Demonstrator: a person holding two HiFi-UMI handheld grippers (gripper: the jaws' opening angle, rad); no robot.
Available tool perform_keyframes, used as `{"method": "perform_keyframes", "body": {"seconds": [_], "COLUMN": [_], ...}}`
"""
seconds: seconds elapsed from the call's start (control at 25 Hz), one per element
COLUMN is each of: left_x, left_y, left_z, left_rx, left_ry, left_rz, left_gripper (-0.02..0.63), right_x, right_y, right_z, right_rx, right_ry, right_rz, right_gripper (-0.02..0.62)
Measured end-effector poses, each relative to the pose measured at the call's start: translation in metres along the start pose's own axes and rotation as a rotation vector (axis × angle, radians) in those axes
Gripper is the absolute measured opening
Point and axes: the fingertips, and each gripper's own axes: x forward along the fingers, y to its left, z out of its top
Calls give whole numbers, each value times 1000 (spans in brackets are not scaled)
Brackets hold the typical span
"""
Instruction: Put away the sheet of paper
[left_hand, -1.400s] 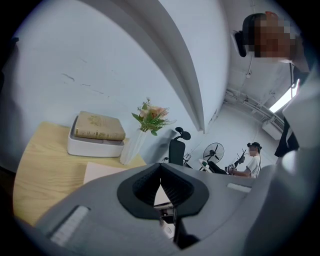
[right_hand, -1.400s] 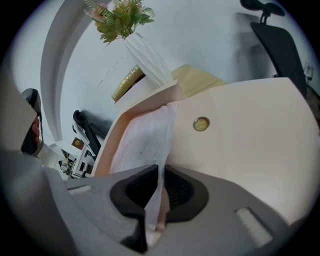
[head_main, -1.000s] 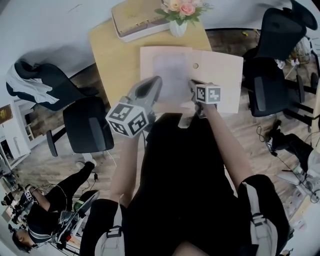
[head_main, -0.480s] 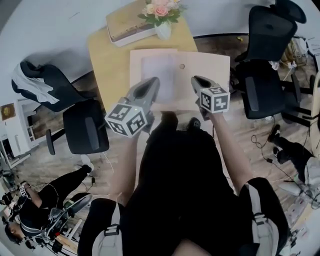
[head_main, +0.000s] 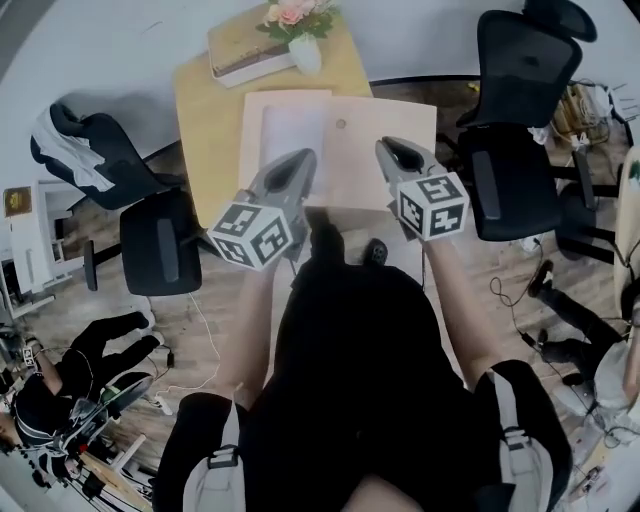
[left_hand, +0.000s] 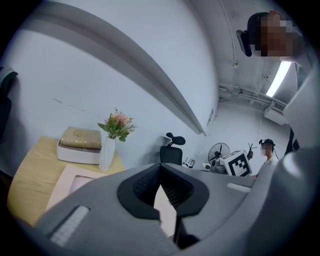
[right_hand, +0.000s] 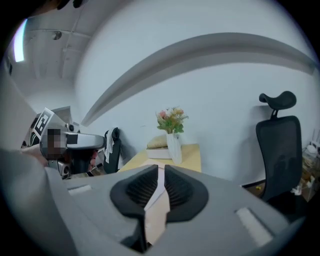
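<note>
Both tools are hard grey plastic shells with black ribbed pads, each with a marker cube on the back. The left tool (head_main: 295, 162) has its pads pressed together at the tips and nothing pinched. The right tool (head_main: 392, 150) is closed down to a thin slit, also with nothing in it; the pale strip showing through is just the folder beyond. Both hover over the near edge of the counter (head_main: 205, 110), a light wood-grain top with rounded corners. The sheet of paper (head_main: 292, 130) is a flat white rectangle lying on the left half of an open pinkish folder (head_main: 395, 118), which is spread flat and juts past the counter's right edge. The paper sits just ahead of the left tool's tip and well left of the right one, and neither tool touches it. At the far edge there's a ribbed white vase (head_main: 305, 55) of pink flowers, with a shallow white tray (head_main: 240, 62) holding a tan book beside it, toward the far left corner. Black office chairs (head_main: 510, 140) stand either side.
</note>
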Motion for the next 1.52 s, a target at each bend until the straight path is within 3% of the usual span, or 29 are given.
{"method": "perform_keyframes", "body": {"seconds": [0.6,1.24,1.52], "left_x": [-34,-31,-25], "left_y": [-102,-134,-138], "left_z": [-17,9,16], "left_rx": [37,87,105], "left_ry": [-114,-188,-191], "left_rz": [79,54,47], "left_gripper": [11,11,11], "right_x": [-130,-172,-173], "right_y": [32,51,45], "right_z": [35,73,76], "right_rx": [-133,-185,-210], "right_ry": [-185,-313,-298], "right_rz": [100,142,130], "right_gripper": [29,3,3]}}
